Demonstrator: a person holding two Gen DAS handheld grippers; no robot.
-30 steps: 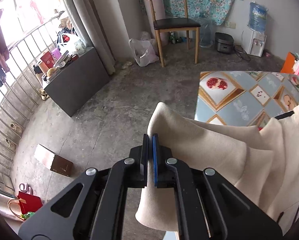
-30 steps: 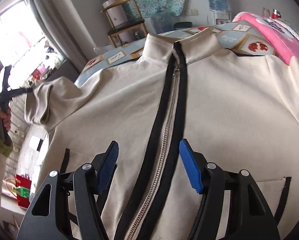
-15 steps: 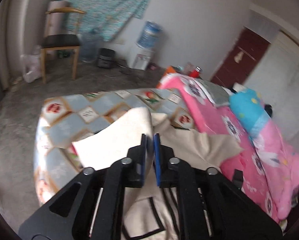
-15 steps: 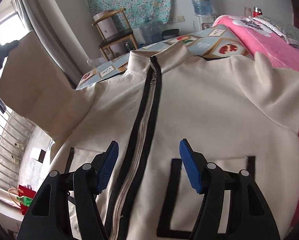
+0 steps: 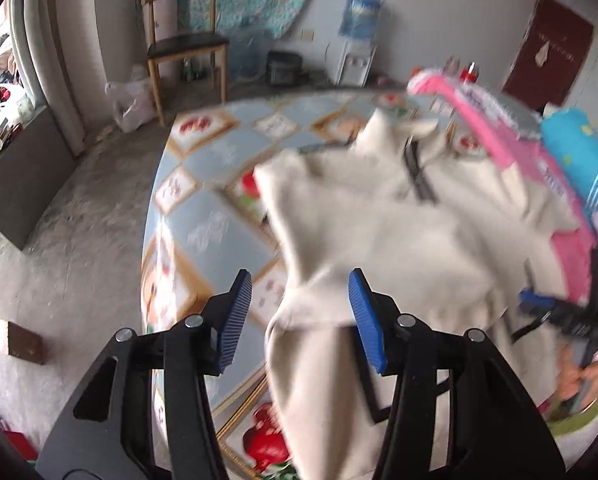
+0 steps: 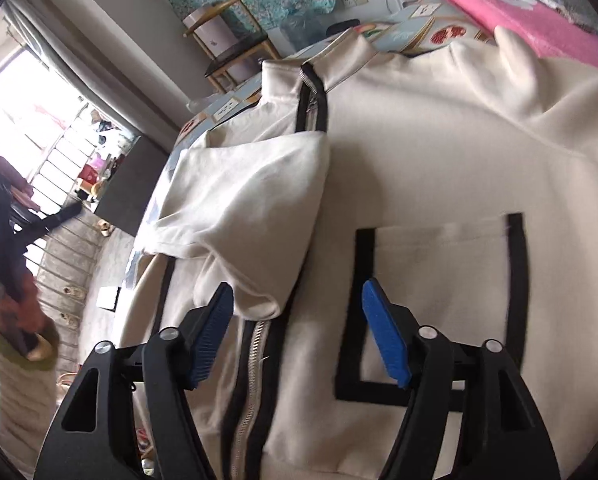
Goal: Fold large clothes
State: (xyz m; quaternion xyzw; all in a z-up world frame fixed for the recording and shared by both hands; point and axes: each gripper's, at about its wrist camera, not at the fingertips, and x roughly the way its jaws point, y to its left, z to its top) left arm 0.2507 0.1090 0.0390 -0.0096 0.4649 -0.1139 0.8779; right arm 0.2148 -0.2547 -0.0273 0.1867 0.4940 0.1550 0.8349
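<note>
A cream zip jacket [image 6: 439, 152] with black trim lies front up on the patterned table [image 5: 203, 216]. Its sleeve [image 6: 251, 208] is folded across the chest, cuff beside the zipper [image 6: 255, 344]. My left gripper [image 5: 299, 316] is opening; the cuff [image 5: 311, 332] shows between its blue pads [image 5: 235, 320], which do not press on it. From the right wrist view, the left gripper [image 6: 3, 224] is off the table's left side, apart from the sleeve. My right gripper [image 6: 297, 336] is opening wider over the zipper and the black-edged pocket [image 6: 439, 292], with nothing between its jaws.
A pink blanket [image 6: 539, 20] and a blue pillow [image 5: 579, 152] crowd the table's right side. On the concrete floor stand a wooden chair [image 5: 183, 44], a water dispenser [image 5: 357, 60], a dark cabinet [image 5: 15, 184] and a cardboard box [image 5: 11, 340].
The left gripper carried the sleeve over the jacket, opened and let it go, then drew back left. The sleeve now lies folded on the chest. The right gripper shifted toward the pocket.
</note>
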